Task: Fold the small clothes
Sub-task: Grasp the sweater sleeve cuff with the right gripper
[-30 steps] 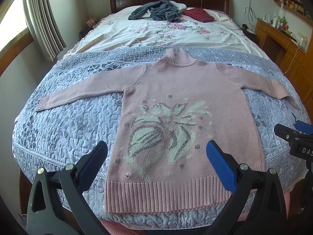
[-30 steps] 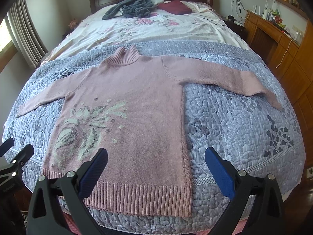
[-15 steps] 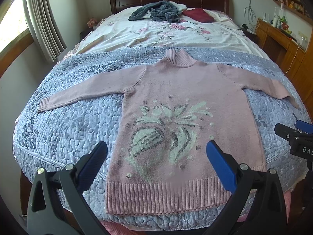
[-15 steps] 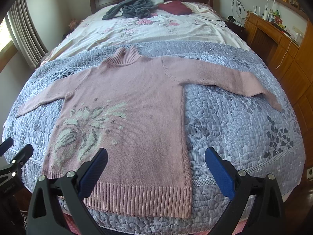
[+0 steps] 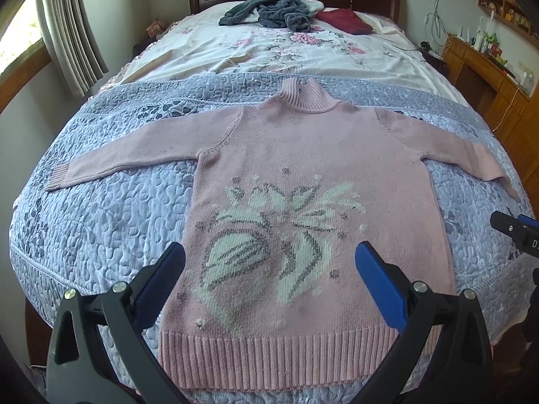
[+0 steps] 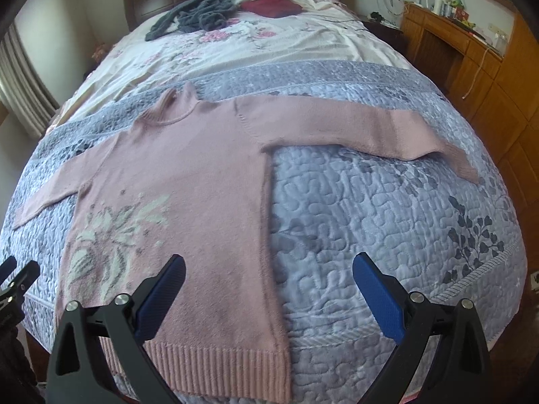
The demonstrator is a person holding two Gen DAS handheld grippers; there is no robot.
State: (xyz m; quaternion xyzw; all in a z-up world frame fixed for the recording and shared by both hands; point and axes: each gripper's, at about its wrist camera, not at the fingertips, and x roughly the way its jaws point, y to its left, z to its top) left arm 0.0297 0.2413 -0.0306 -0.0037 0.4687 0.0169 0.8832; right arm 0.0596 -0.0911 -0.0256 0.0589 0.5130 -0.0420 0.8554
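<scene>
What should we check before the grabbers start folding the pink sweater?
1. Pink sweater lies flat, front side up, on the quilted bedspread: ok.
2. Both sleeves spread out to the sides, left sleeve and right sleeve: ok.
3. Left gripper open and holding nothing: ok.
4. Right gripper open and holding nothing: ok.
5. Nothing lying on top of the sweater; the gray garment and the dark red garment sit far off by the headboard: ok.
6. Ribbed hem fully on the bed and not hanging over the edge: cannot tell.
</scene>
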